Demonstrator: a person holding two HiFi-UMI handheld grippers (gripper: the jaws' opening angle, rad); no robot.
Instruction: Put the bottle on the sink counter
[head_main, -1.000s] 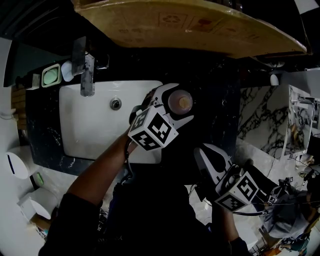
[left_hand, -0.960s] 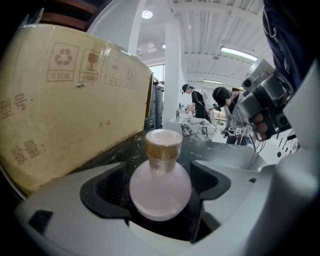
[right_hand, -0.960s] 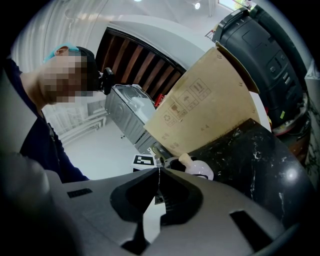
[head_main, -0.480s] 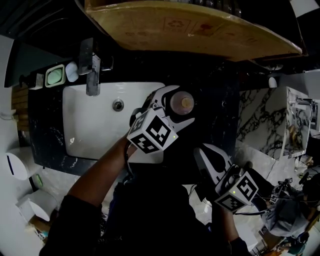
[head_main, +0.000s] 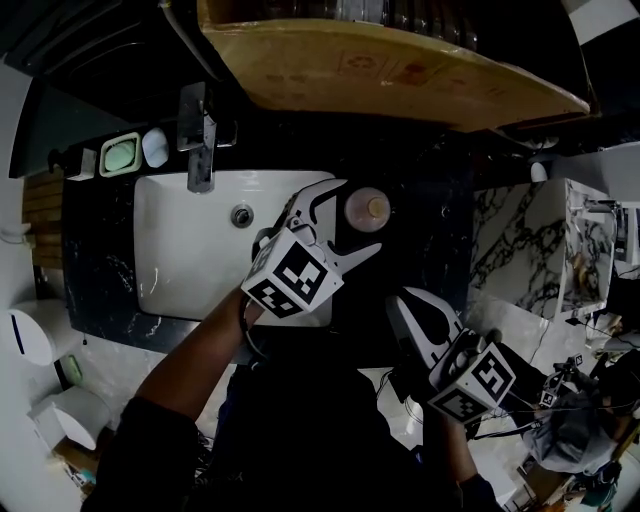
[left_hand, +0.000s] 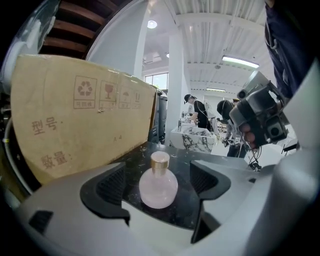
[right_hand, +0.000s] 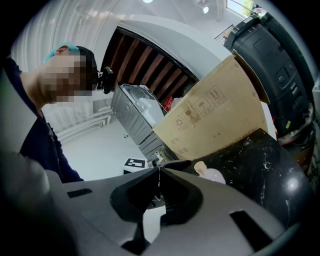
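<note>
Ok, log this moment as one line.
step: bottle placed | bottle: upright on sink counter, between left jaws, touching neither | left gripper: open | right gripper: shut, empty

Washroom, white sink (head_main: 185, 255), faucet (head_main: 199, 140), marble counter (head_main: 425, 195)

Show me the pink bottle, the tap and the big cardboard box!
bottle (left_hand: 158, 189), left gripper view, on its round pink body.
tap (head_main: 201, 155), head view, on its spout.
cardboard box (head_main: 400, 72), head view, on its printed side.
</note>
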